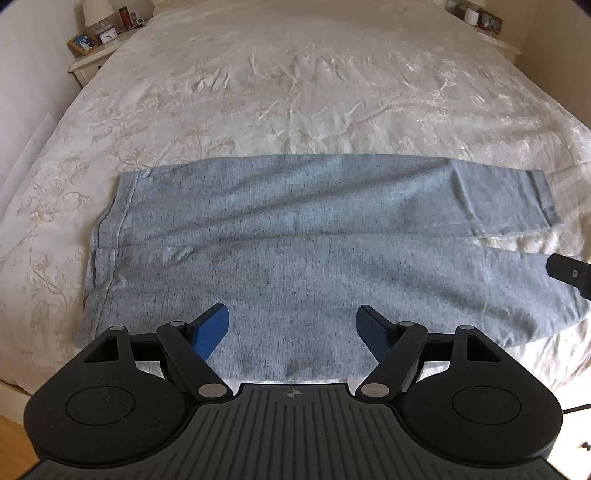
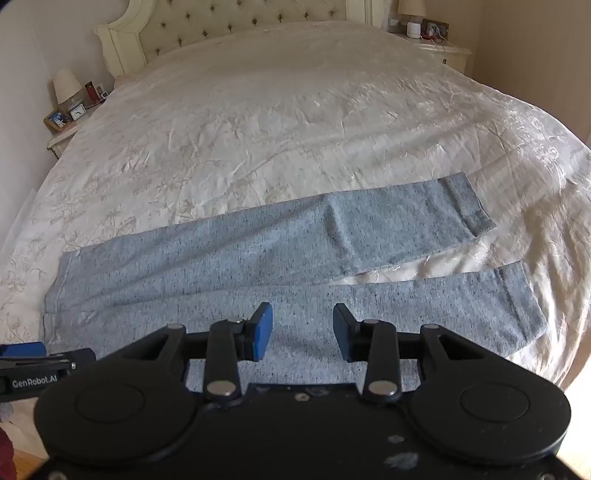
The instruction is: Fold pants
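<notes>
Both tools, left [image 1: 291, 332] and right [image 2: 303, 332], are hovering apart, empty, over pants [image 1: 295, 236] on bed [image 1: 295, 92]; advising pinching near leg's edge, folding it onto far leg.

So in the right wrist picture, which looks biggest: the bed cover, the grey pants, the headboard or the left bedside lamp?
1. Bed cover
2. Grey pants
3. Headboard, though it is farther away, so shrunk
4. Bedside lamp, also distant

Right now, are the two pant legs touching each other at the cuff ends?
Apart. The right wrist view shows a wedge of cream bedspread between the far leg and near leg towards the cuffs; they meet only nearer the waist.
</notes>
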